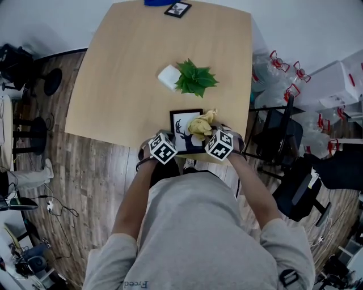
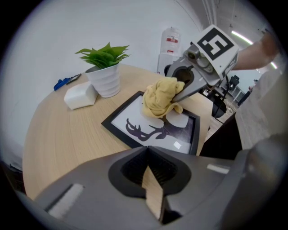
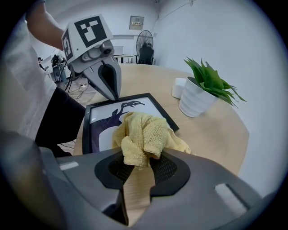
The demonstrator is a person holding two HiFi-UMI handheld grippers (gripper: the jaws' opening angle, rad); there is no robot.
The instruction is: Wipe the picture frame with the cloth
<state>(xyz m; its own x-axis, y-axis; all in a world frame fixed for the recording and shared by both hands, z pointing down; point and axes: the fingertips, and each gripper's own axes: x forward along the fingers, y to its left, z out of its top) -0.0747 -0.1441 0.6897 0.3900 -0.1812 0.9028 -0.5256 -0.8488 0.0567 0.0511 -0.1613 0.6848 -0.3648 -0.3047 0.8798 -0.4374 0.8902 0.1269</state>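
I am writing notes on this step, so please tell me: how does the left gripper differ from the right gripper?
The left gripper has its jaws shut on nothing; the right gripper is shut on the yellow cloth. The left gripper's tip is at the edge of the picture frame, while the right gripper holds the cloth on the picture itself. Both point down at the frame, close to each other.

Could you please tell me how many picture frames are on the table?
2. The deer-print frame lies at the table's near edge, under the cloth; a smaller frame sits at the far edge. None appears hidden.
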